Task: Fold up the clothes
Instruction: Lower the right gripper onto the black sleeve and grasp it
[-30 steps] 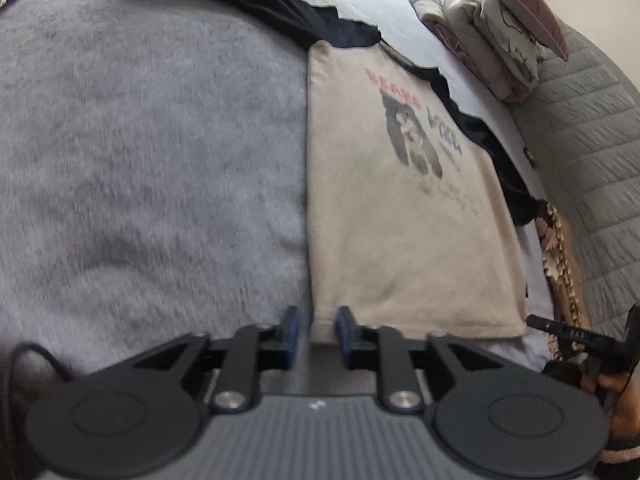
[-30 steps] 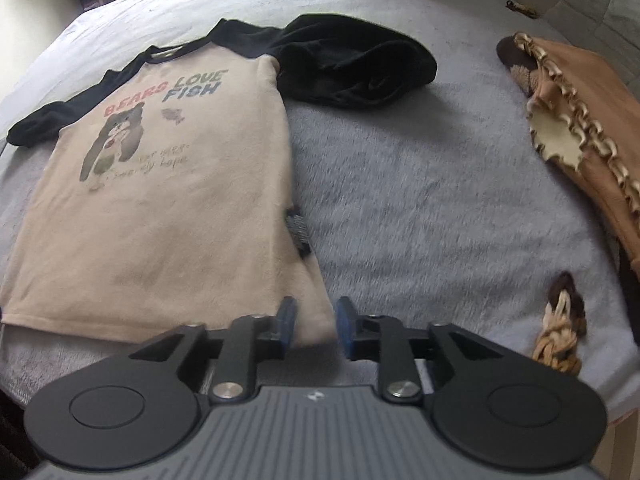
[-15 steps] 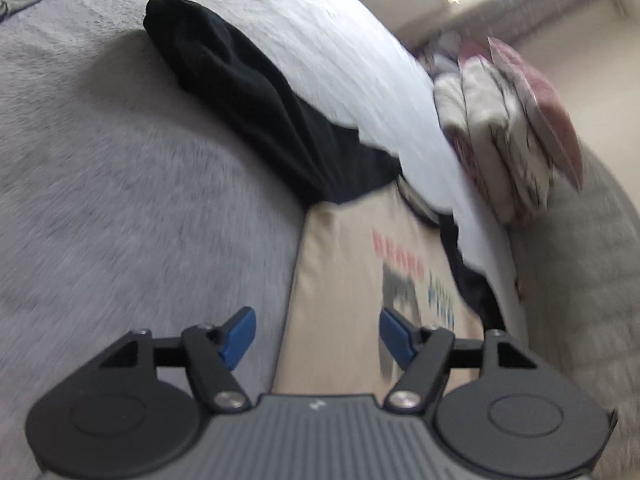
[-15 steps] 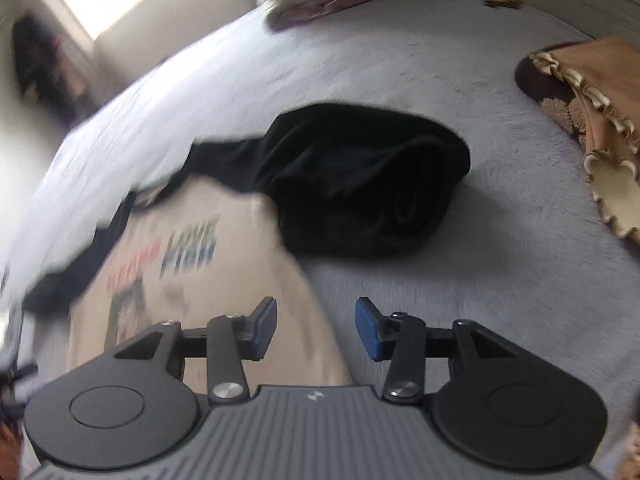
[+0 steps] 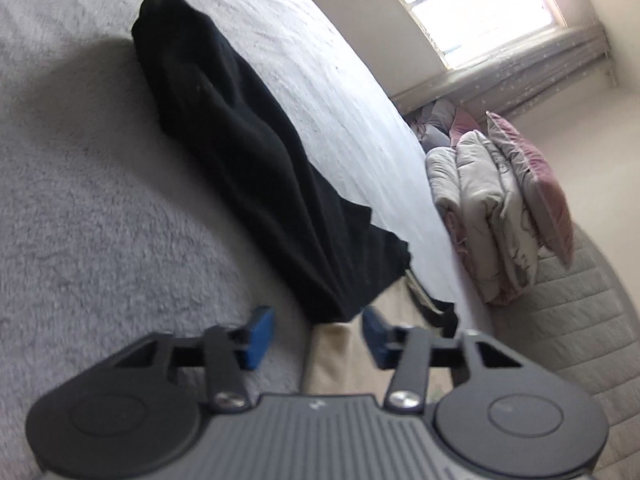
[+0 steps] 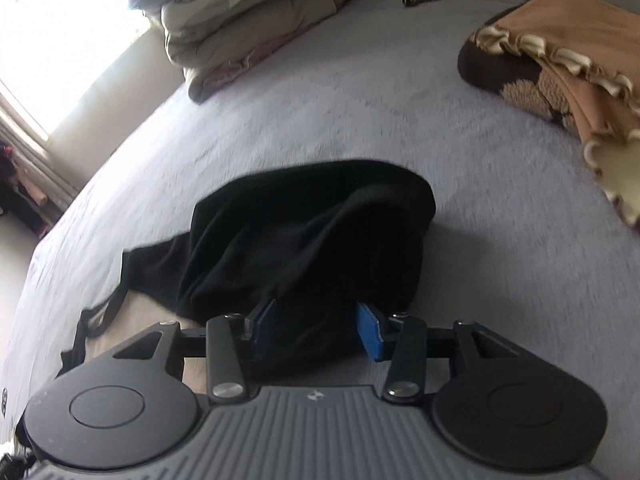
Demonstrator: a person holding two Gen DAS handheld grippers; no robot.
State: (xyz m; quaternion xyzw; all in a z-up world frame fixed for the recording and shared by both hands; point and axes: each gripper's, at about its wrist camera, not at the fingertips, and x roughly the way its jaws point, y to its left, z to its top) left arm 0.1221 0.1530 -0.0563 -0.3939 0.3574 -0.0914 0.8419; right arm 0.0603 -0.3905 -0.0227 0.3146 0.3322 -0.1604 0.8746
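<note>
Beige shirt [image 5: 332,364] flat on grey bed [image 5: 80,220]; its black sleeve [image 5: 248,172] bunched in heap on bed at shirt's shoulder. Left tool [image 5: 318,336] low over shirt edge, jaws partly apart and closing, shirt edge and sleeve end between them, blue pads not pressing cloth. Right tool [image 6: 316,330] at near end of sleeve [image 6: 312,240], jaws partly apart, closing, black cloth between pads; grip unclear. Folded quilts [image 6: 248,28] at far side, brown garment [image 6: 560,64] to right.
</note>
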